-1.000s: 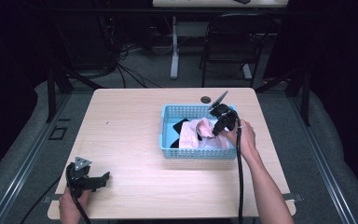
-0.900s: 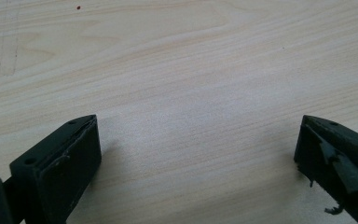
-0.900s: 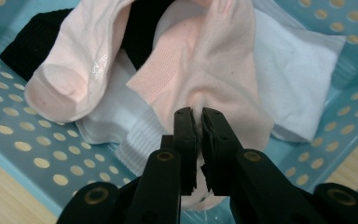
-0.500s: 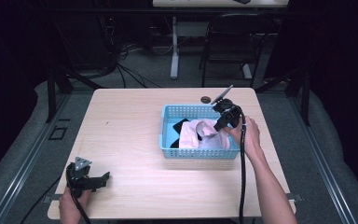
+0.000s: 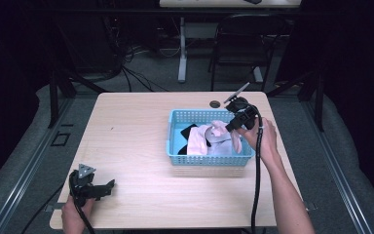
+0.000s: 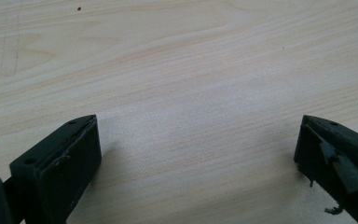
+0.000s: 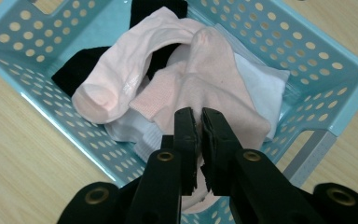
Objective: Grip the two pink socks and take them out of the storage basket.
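A light blue perforated basket (image 5: 207, 160) stands on the right half of the wooden table (image 5: 136, 141). It holds pink, white and black socks. My right gripper (image 5: 229, 129) hangs over its right end, shut on a pink sock (image 7: 214, 79) that it lifts by one end. A second pink sock (image 7: 121, 79) lies curled beside it, over a black sock (image 7: 74, 70) and a white sock (image 7: 261, 79). The basket's rim (image 7: 335, 93) frames the pile. My left gripper (image 5: 111, 185) rests near the table's front left corner, open, with bare wood between its jaws (image 6: 198, 126).
A round cable hole (image 5: 215, 104) sits in the table just behind the basket. Beyond the far edge stand a dark chair (image 5: 243, 44) and a table leg (image 5: 182, 48), with cables on the floor. The right gripper's cable (image 5: 257, 185) trails along the forearm.
My right gripper has risen over the basket's right end, drawing the pink sock up with it. The left gripper has stayed where it was.
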